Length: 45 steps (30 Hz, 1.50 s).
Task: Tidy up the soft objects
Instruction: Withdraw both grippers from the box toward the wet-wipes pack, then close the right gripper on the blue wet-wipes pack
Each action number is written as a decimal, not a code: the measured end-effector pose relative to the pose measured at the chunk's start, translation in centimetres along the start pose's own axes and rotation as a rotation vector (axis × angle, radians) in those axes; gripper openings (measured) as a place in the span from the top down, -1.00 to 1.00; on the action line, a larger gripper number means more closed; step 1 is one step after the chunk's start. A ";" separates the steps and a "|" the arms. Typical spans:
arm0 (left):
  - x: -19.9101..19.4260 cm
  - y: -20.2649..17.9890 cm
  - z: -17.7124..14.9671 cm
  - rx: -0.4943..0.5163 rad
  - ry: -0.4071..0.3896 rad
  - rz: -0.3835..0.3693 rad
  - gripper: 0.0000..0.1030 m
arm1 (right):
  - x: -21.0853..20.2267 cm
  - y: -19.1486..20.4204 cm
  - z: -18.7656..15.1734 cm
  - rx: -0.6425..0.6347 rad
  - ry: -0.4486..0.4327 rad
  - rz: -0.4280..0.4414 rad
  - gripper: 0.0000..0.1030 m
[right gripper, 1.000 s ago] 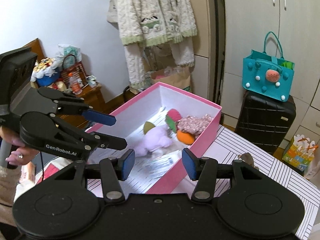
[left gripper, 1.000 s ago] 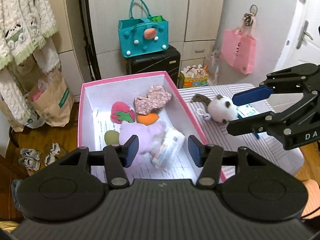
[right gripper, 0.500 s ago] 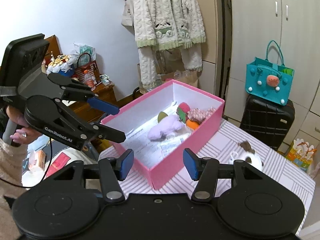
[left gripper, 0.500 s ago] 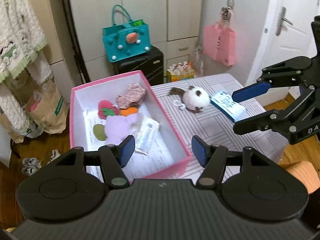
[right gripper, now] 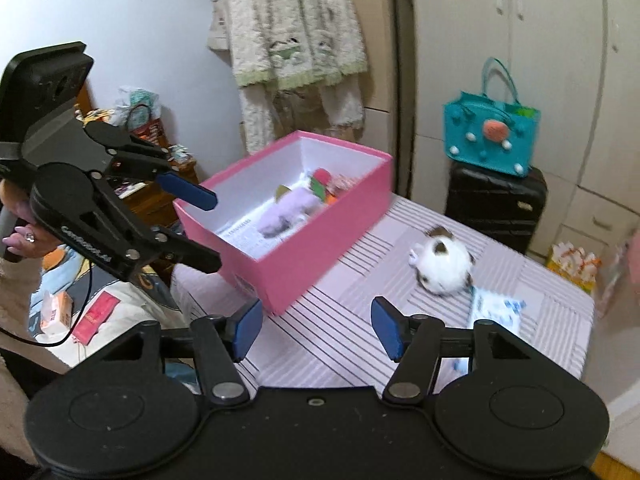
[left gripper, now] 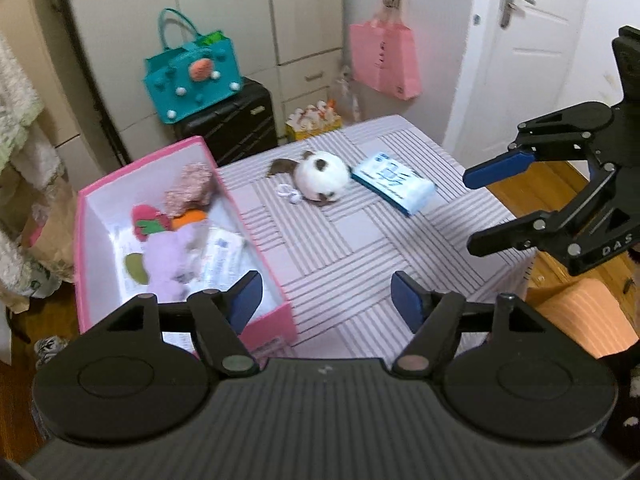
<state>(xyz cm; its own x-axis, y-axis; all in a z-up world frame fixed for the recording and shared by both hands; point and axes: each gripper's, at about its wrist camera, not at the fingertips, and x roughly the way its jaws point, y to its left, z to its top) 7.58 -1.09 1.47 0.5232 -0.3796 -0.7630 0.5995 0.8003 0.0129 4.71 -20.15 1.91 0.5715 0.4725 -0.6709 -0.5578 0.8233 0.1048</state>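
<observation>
Left tongs [left gripper: 326,296]: bottom centre of the left wrist view, tilted down over the striped bench [left gripper: 352,248]; jaws parted and opening, nothing between the blue pads
Left tongs, other view: at the left edge of the right wrist view [right gripper: 202,228], one blue pad above the other, above the near left corner of the pink box, clear of it
Hand on left tongs [right gripper: 26,234]: far left of the right wrist view, fingers wrapped round the handle, a pale sleeve below
Right tongs [right gripper: 316,330]: bottom centre of the right wrist view, angled down toward the bench; jaws parted and opening, empty
Right tongs, other view: right side of the left wrist view [left gripper: 484,208], rolled on edge, pads stacked, past the bench's right edge
Pink box [left gripper: 256,236]: left part of the bench, open top, white inside
In the box: lilac plush [left gripper: 168,252], strawberry toy [left gripper: 146,220], orange toy [left gripper: 190,218], patterned pouch [left gripper: 190,188], a tissue pack [left gripper: 222,256]
Panda plush [left gripper: 322,176]: round, white with dark patches, on the bench above centre, outside the box
Blue tissue pack [left gripper: 394,182]: flat on the bench, just right of the panda plush, touching it or nearly
Background: teal bag [left gripper: 192,76] on a black suitcase [left gripper: 228,120], upper left
</observation>
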 end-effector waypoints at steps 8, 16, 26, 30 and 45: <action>3.3 -3.0 1.8 0.052 0.037 -0.048 -0.63 | 0.5 -3.6 -2.7 0.067 0.047 -0.073 -0.31; 7.7 -5.4 1.4 0.117 -0.043 -0.019 -0.69 | 2.0 -6.1 -5.6 0.007 -0.028 -0.245 -0.37; 12.6 -5.1 1.8 -0.031 -0.143 -0.095 -0.69 | 5.2 -10.0 -8.9 -0.016 -0.074 -0.256 -0.48; 15.2 -5.1 2.1 -0.112 -0.175 -0.129 -0.69 | 6.6 -11.9 -9.8 -0.031 -0.106 -0.271 -0.65; 23.3 -6.8 3.1 -0.239 -0.143 -0.144 -0.39 | 11.8 -17.5 -10.1 0.027 -0.021 -0.129 -0.68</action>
<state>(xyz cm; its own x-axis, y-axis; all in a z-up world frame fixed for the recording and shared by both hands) 17.60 -16.80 -14.35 0.5334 -0.5450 -0.6469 0.5232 0.8135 -0.2538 15.12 -32.12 -15.27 0.6501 0.3683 -0.6646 -0.4625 0.8858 0.0386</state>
